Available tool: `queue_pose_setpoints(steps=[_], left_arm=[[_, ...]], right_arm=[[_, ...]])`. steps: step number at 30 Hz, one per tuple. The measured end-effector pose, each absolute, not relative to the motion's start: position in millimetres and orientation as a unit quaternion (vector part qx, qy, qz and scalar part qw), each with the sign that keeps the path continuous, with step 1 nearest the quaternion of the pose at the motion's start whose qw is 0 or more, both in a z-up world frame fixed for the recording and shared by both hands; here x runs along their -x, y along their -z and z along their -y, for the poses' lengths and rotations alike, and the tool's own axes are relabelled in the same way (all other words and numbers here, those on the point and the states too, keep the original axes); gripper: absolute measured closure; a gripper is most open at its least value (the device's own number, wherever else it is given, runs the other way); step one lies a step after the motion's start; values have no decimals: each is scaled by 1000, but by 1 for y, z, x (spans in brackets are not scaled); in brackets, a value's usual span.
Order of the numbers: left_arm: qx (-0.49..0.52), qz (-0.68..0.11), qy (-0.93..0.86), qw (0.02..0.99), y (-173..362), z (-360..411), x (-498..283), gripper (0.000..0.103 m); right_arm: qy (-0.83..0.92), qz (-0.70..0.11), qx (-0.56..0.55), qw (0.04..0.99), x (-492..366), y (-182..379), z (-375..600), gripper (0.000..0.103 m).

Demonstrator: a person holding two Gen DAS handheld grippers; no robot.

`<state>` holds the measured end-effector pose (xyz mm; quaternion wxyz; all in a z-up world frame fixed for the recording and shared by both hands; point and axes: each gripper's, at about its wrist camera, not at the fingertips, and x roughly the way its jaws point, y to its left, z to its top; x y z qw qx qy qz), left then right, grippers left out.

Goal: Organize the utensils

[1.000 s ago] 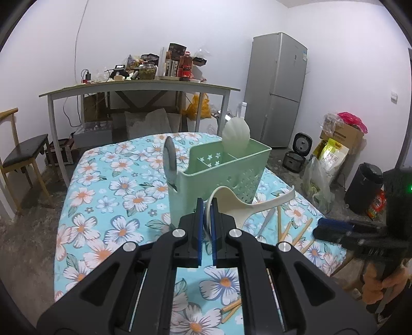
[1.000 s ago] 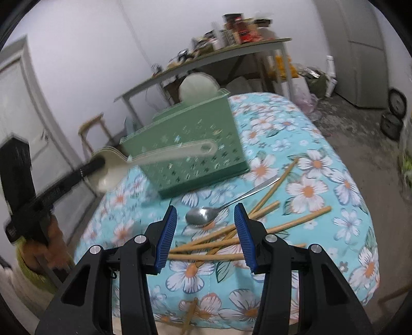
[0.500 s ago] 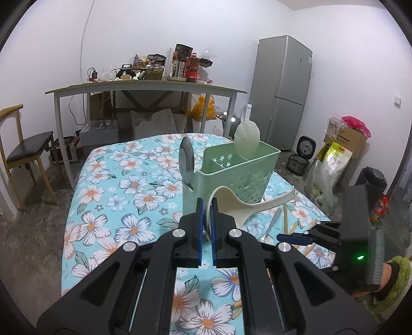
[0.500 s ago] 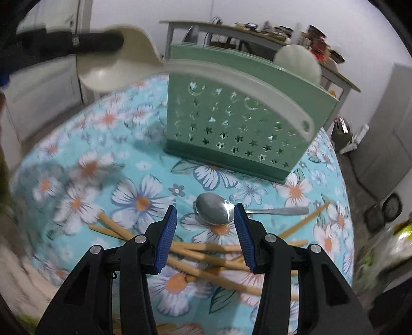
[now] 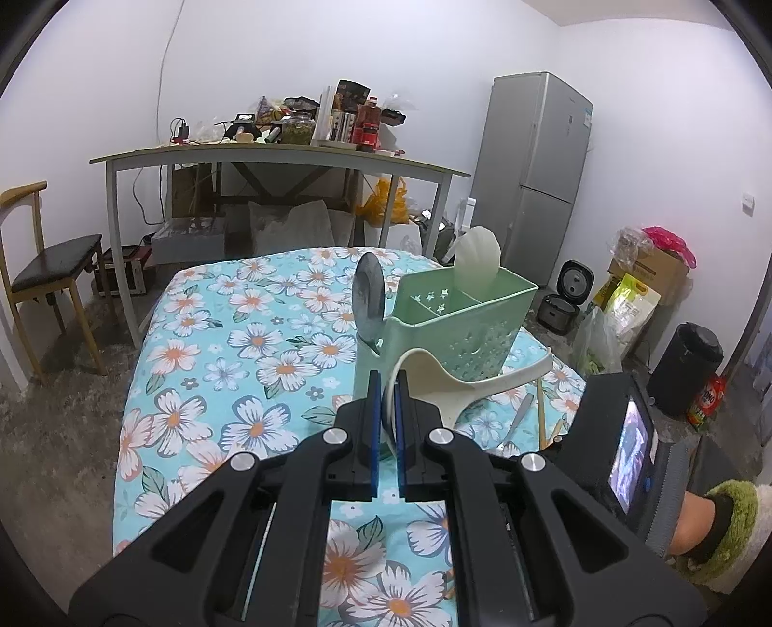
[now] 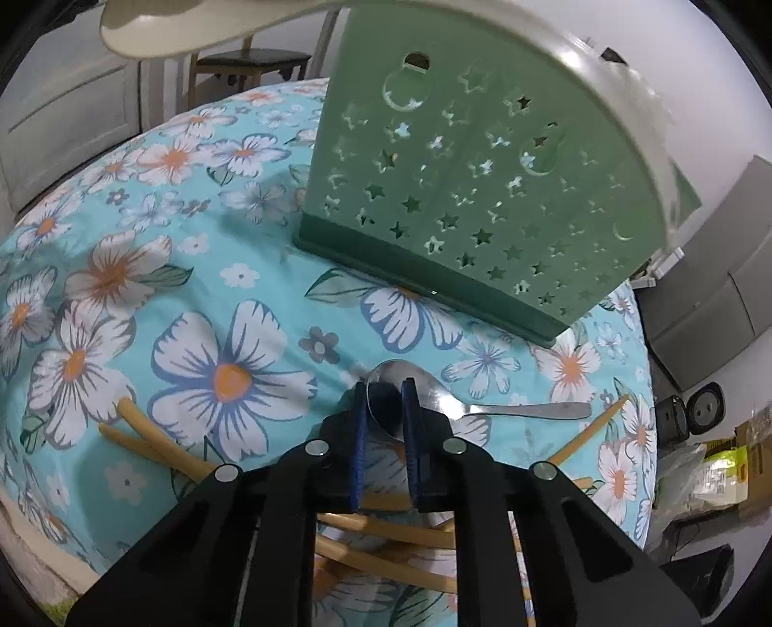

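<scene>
My left tool (image 5: 387, 400) is clamped on the cream ladle's (image 5: 448, 386) bowl rim, handle pointing right. My right tool (image 6: 384, 405) has just been closing on the metal spoon's (image 6: 424, 390) bowl, flat on the worktop (image 6: 231, 299); handle runs right, green caddy (image 6: 482, 183) just beyond.

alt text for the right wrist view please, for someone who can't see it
The right gripper, whose jaws have just been closing, pinches the bowl of a metal spoon lying on a floral tablecloth. A green utensil caddy stands just beyond, wooden chopsticks are scattered nearby, and a cream plastic spoon hangs overhead.
</scene>
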<state>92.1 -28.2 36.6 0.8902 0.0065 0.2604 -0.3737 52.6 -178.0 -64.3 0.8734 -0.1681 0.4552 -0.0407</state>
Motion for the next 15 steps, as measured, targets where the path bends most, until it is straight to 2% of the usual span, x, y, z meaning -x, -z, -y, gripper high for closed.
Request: queue_pose_setpoints(steps=[7,15], left_arm=[[-2,-251,371,894,-43,24,-90,99],[-1,-225,371,901,-62,20,-81,99]], right_arm=[[68,-414,134,898,-34,34,186,96],[104,-360,37,927,-3,-12,225,100]])
